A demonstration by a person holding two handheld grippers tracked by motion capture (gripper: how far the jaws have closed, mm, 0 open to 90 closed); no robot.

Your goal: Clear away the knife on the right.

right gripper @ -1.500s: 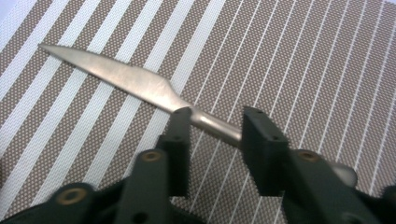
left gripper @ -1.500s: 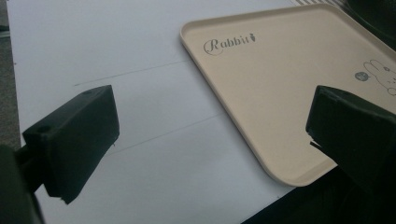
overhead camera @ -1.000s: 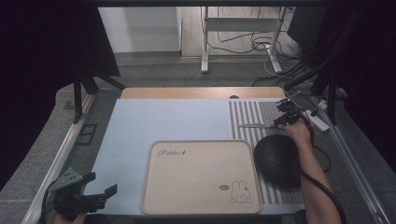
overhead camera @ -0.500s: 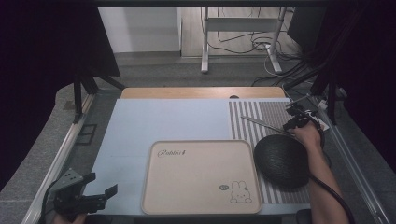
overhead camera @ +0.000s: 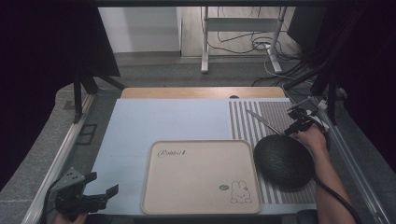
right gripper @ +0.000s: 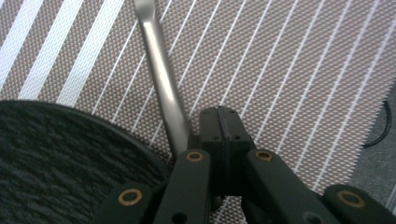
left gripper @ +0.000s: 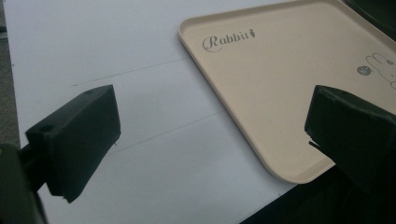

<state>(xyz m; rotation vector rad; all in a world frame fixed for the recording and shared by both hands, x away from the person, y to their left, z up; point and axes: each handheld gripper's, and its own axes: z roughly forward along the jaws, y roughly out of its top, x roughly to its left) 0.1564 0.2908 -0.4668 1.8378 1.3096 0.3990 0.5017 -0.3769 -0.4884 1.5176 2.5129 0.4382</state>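
Observation:
My right gripper [overhead camera: 293, 127] is at the right of the table, over a striped placemat [overhead camera: 261, 107]. Its jaws are pressed together [right gripper: 219, 122] and hold the end of a thin metal utensil [overhead camera: 264, 122]. The shaft [right gripper: 161, 79] runs away from the jaws across the mat. A round black dish [overhead camera: 282, 161] lies just beside it on the near side, its dark rim [right gripper: 56, 154] close to the jaws. My left gripper [overhead camera: 102, 183] hovers open at the near left corner, with nothing between its jaws [left gripper: 210, 130]. It points toward a beige tray [left gripper: 280, 84].
The beige tray [overhead camera: 201, 177], printed with "Rabbit" and a bunny, lies empty at the near middle of the pale blue table top [overhead camera: 163, 121]. A wooden strip [overhead camera: 201, 92] runs along the far edge. Metal frame rails [overhead camera: 60, 154] flank both sides.
My right hand has drawn back toward the right and nearer edge. The utensil has swung with it from lying level to slanting across the mat. The left gripper has stayed put.

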